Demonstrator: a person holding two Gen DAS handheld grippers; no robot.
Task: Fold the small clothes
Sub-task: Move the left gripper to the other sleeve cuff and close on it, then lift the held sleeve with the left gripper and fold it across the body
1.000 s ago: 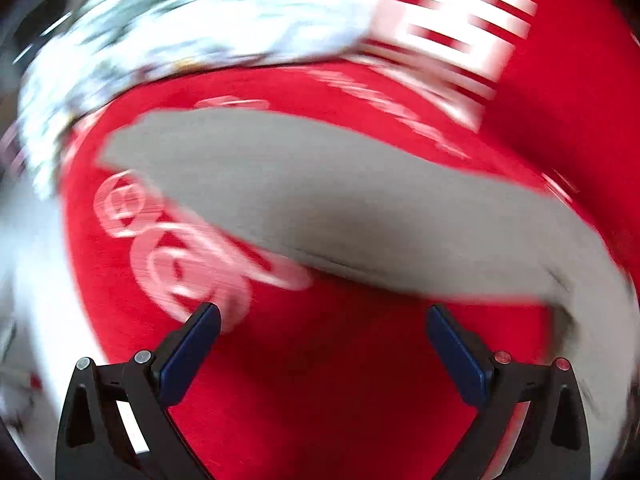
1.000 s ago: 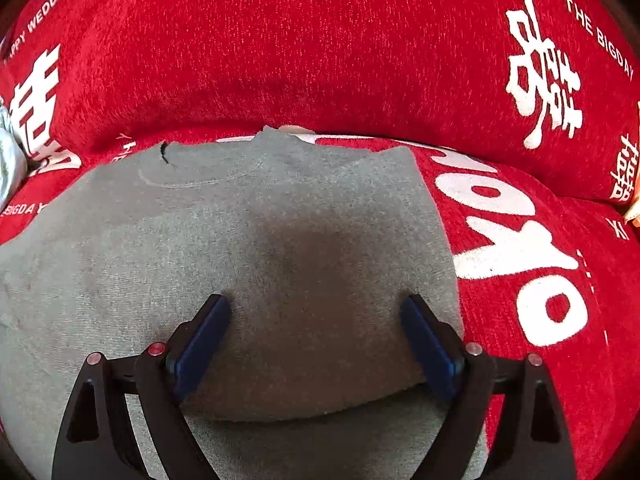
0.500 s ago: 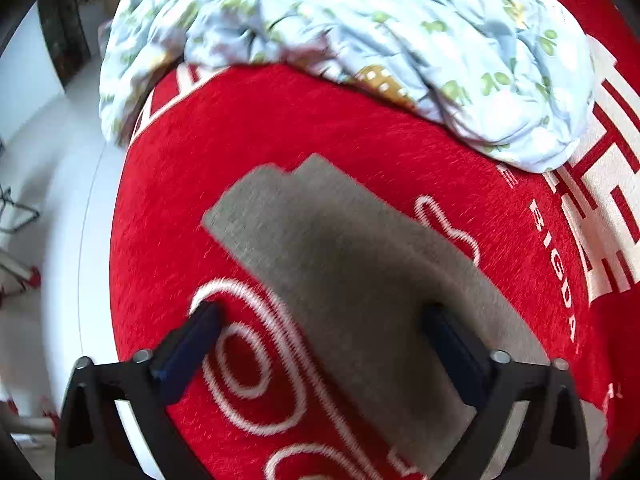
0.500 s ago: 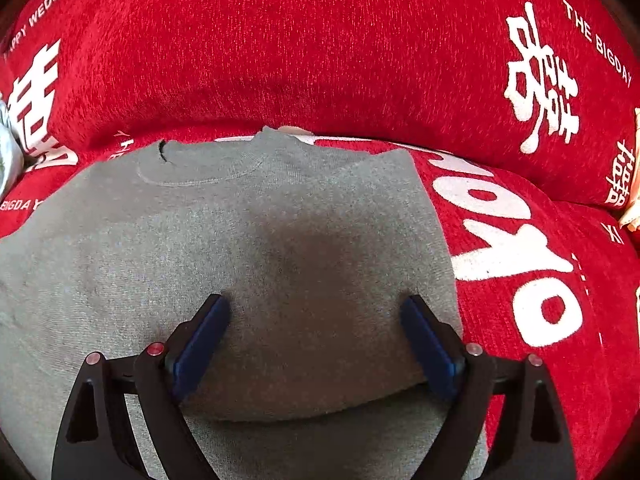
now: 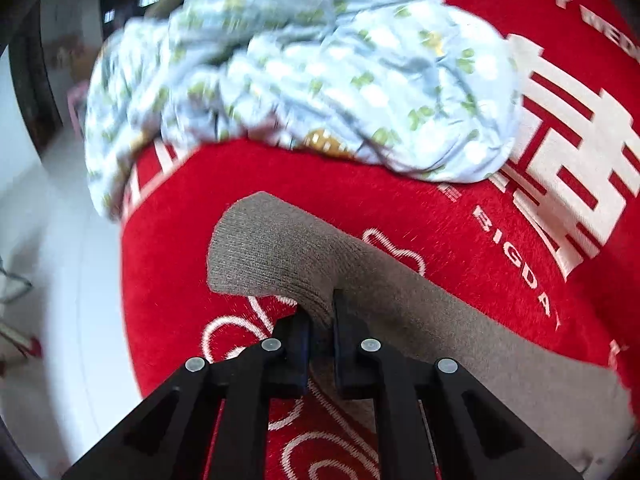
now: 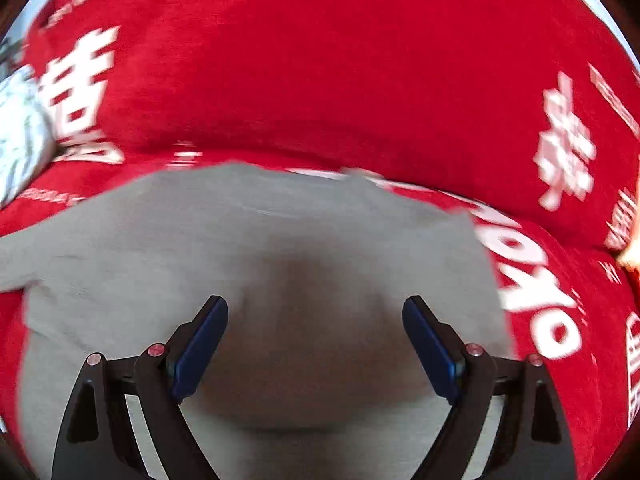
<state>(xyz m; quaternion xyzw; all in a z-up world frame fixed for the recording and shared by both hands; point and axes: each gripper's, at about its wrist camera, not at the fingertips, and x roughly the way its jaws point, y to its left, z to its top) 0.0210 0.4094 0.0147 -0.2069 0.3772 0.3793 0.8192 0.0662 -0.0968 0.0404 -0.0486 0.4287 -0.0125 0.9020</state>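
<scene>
Your left gripper [image 5: 320, 316] pinches the sleeve [image 5: 272, 256] end — the sweater [image 6: 280, 248] body lies rightward, under your wide-open right gripper [image 6: 316, 320].

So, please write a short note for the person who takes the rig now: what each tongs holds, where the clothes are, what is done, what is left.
Left tongs: shut on the sleeve of the grey sweater.
Right tongs: open, above the sweater body, holding nothing.
The sweater lies spread on the red sofa cover, neck toward the backrest.
A crumpled blue printed cloth lies behind the sleeve.
Done: sleeve gripped. Left: probably fold this sleeve across the body, then the rest.
</scene>
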